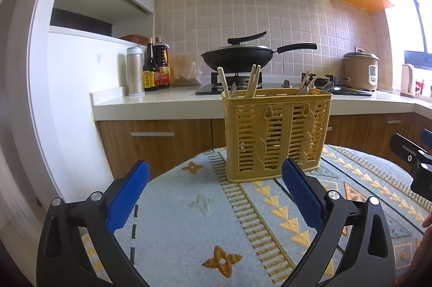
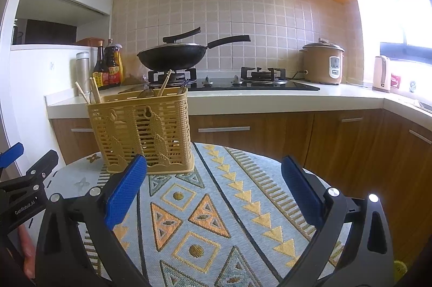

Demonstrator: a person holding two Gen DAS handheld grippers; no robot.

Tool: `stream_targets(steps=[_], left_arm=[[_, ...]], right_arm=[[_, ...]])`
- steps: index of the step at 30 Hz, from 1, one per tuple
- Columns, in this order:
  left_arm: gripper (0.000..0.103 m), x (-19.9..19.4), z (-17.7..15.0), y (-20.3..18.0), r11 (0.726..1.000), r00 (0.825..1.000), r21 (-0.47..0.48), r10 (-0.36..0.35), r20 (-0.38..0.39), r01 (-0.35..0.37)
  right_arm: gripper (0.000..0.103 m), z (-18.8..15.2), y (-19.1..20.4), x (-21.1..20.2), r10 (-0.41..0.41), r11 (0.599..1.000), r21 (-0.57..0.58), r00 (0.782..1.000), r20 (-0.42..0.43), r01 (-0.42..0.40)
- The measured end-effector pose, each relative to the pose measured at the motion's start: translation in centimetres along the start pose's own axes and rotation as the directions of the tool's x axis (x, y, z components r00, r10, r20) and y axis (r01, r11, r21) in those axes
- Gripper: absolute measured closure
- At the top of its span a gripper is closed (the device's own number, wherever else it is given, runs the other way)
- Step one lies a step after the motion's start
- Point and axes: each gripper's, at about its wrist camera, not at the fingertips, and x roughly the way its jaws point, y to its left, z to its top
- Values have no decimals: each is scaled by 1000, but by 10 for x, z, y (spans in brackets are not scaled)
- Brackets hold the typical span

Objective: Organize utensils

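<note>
While both pairs of tongs hang spread wide apart and hold nothing, the yellow slatted utensil basket (image 1: 275,136) stands upright on the patterned cloth (image 1: 189,206) that covers the round worktop (image 2: 310,173), toward its far edge. The left tongs (image 1: 216,176) face the basket from the near side, and the right-hand blue pad (image 1: 302,195) crosses in front of the basket's lower right corner in the left wrist view, though whether it touches is not clear. The right tongs (image 2: 214,173) point past the basket's right side, so that from the right wrist the basket sits to the left, behind the left-hand blue pad (image 2: 124,192). Wooden chopsticks (image 1: 252,80) stick up out of the basket's left part, leaning at different angles, and more chopsticks with metal utensils (image 1: 310,87) show above the rim on its right part; what lies deeper inside is hidden by the slats. Each camera catches the other tongs at the edge of its view. Behind the worktop runs a kitchen counter (image 2: 270,95) with a gas hob (image 2: 243,82), a black wok (image 2: 172,55) with its lid on the left burner, sauce bottles (image 2: 108,65) and a steel flask (image 2: 82,71) to the left, a rice cooker (image 2: 322,63) and a pale kettle (image 2: 382,74) to the right.
</note>
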Motion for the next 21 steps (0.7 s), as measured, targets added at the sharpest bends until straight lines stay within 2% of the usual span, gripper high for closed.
stream_targets(steps=[21], left_arm=[[8,0,-2,-4,1000,1000,2,-13,-12,13]], right_arm=[[8,-3,3,7,-8,1000,-11,999,-34,8]])
